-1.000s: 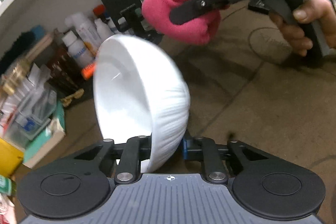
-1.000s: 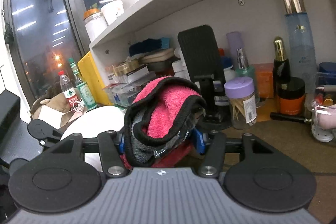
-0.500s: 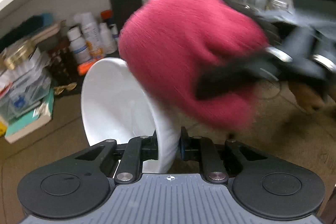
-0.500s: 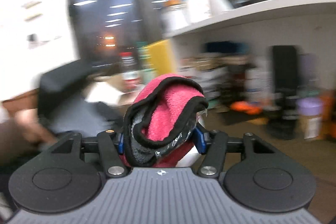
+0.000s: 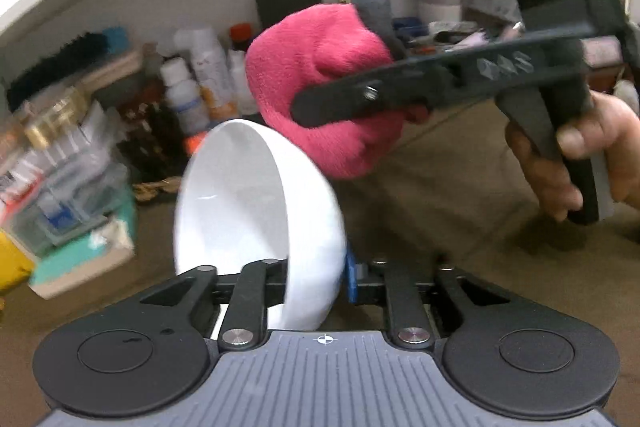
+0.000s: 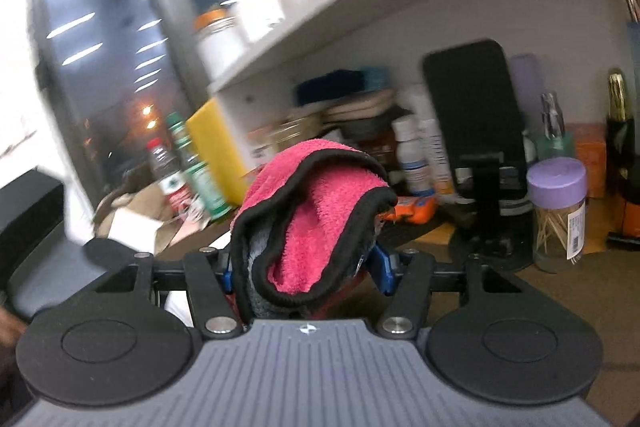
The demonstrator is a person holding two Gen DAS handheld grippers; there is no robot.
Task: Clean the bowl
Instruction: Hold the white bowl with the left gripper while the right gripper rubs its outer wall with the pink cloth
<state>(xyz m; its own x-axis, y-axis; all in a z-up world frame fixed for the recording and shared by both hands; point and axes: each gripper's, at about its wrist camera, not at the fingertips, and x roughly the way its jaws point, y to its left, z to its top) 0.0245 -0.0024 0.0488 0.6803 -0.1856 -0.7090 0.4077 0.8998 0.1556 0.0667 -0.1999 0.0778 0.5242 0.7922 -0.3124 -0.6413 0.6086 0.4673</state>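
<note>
Held above the tabletop (image 5: 460,195), the white bowl (image 5: 256,211) stands on edge, its rim clamped in the left tool (image 5: 316,279), its glossy, spotless-looking hollow facing left. Just beyond its upper right rim, the right tool (image 6: 304,267), clamped on a bunched pink cloth (image 5: 324,87), hangs nearest.

Tilted white bowl (image 5: 256,211) (pink cloth (image 5: 320,95) beside rim)
</note>
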